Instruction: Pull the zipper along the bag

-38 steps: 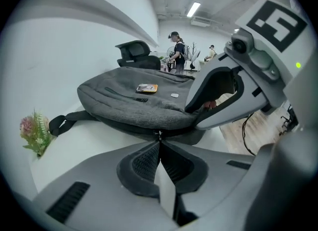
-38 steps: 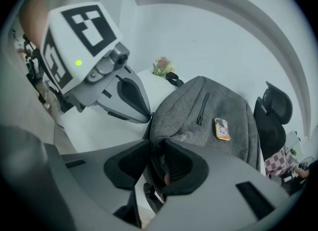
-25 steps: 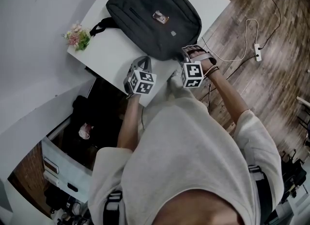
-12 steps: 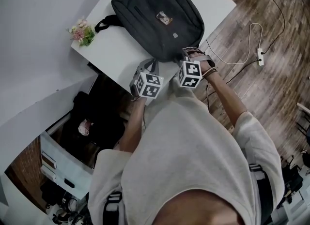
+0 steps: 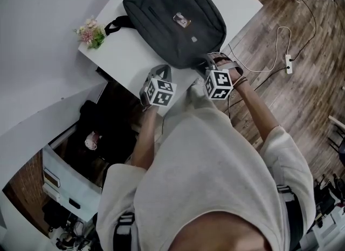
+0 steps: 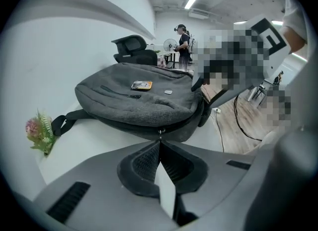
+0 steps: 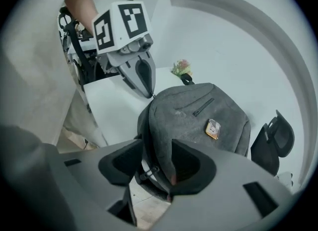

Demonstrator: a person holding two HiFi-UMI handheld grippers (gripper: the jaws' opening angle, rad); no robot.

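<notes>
1. A dark grey backpack lies flat on a white table, its near edge toward the person working it with 2 hand-held grippers. A small sprig of artificial flowers sits at the table's left corner, well apart from the bag.
2. The left gripper is clenched tight. Its jaws meet on the small metal zipper pull, about midway along the backpack's near edge.
3. The right gripper has just been opening its jaws and now stands released. The jaws are wide apart, with the backpack's near right corner between the pads but not squeezed.
4. The step in hand looks like the start of the pull: the tab is caught, but the corner is not anchored.
5. To do it well, the right gripper likely needs to close on the corner fabric so the bag does not slide on the smooth tabletop.
6. The left gripper should then draw the tab along the line of the teeth, following the curve of the edge and not lifting away. The pinch must stay firm, since the tab is tiny. Which way the zip runs cannot be told from here.
7. Both grippers point steeply down at the near edge, forearms reaching out side by side. The left is at the edge's middle and the right at the corner near it.
</notes>
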